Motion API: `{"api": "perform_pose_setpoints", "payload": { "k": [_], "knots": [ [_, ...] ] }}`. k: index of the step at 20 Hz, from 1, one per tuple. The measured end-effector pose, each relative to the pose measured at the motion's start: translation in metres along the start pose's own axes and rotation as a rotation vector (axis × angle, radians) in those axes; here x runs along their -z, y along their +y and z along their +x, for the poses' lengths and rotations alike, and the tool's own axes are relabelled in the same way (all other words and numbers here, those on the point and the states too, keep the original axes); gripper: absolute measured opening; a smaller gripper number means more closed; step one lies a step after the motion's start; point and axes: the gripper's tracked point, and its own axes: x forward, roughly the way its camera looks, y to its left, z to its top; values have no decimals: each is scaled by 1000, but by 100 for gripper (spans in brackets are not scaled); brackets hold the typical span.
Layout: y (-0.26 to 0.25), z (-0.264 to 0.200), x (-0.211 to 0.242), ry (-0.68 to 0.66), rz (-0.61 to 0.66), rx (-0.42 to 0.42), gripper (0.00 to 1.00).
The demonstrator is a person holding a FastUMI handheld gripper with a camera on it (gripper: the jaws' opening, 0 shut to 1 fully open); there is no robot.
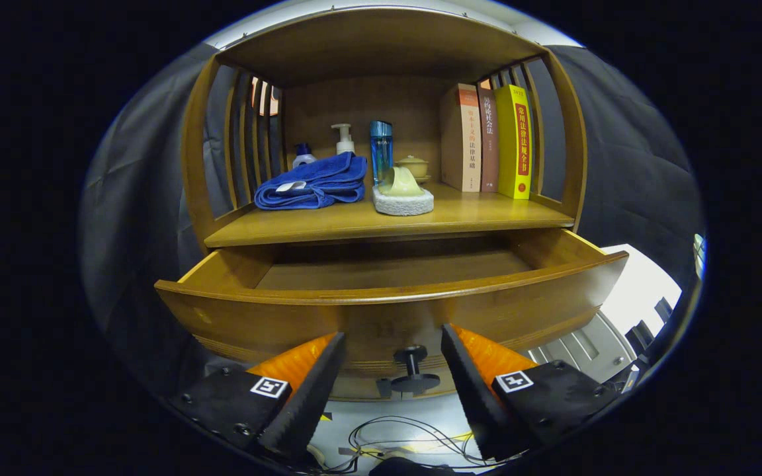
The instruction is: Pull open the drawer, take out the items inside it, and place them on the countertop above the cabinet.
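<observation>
**Open drawer, with the tongs spread to either side of its knob**

One wooden cabinet (381, 46) takes up most of the gripper view, slatted at both sides, with a single shelf serving as the table (487, 215). All places below are given relative to the one drawer (288, 317). The drawer stands pulled well out beneath the table; the part of its floor that shows is bare wood, and the strip just behind the front panel is hidden. Above the drawer, at the right end of the table, three books (487, 139) stand upright side by side. Above its left half lies one folded blue towel (315, 182). Above its middle sits one white sponge (403, 201), carrying one pale cup tipped on its side (399, 182). Behind these stand one tall blue bottle (381, 149), one white pump bottle (343, 139), one small blue-capped bottle (302, 155) and one small lidded pot (413, 165). One dark knob (413, 370) projects from the drawer's front panel. The tongs (391, 347) point level at that panel from just below it, fingers spread wide with the knob between them, neither finger touching it, nothing held.
</observation>
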Motion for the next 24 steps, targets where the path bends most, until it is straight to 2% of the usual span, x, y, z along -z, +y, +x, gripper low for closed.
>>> {"api": "perform_pose_setpoints", "payload": {
  "k": [15, 24],
  "knots": [
    [3, 67, -20, 12, -35, 1, 98],
    [6, 88, -28, 17, -53, 6, 98]
  ]
}}
